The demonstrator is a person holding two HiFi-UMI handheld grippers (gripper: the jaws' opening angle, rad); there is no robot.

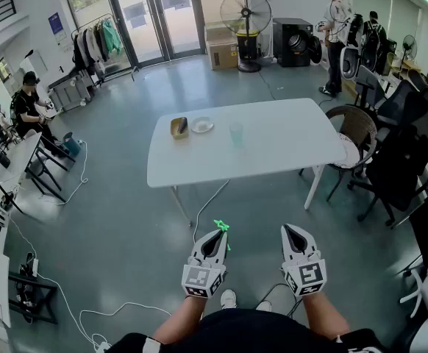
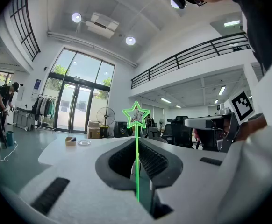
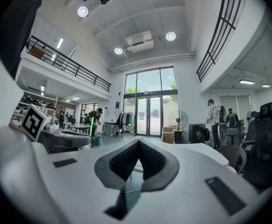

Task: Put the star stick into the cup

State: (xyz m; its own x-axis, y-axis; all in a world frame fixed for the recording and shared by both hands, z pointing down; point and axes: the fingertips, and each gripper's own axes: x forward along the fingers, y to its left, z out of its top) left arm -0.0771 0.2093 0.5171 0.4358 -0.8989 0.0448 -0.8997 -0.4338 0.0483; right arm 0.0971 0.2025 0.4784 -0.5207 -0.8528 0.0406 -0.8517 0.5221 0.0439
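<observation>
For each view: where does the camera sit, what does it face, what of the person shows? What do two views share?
Head view: on the head, facing steeply down at floor and white table; forearms, left gripper and right gripper show.
Left gripper view: on the left gripper, facing the white table along jaws shut on the star stick.
Right gripper view: on the right gripper, facing the glass doors along shut, empty jaws.
Shared: both gripper views show the fan.

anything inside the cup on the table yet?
Nothing visible: the translucent cup looks empty, though it is too small to be sure. The star stick is clamped in the left gripper, short of the table.
</observation>
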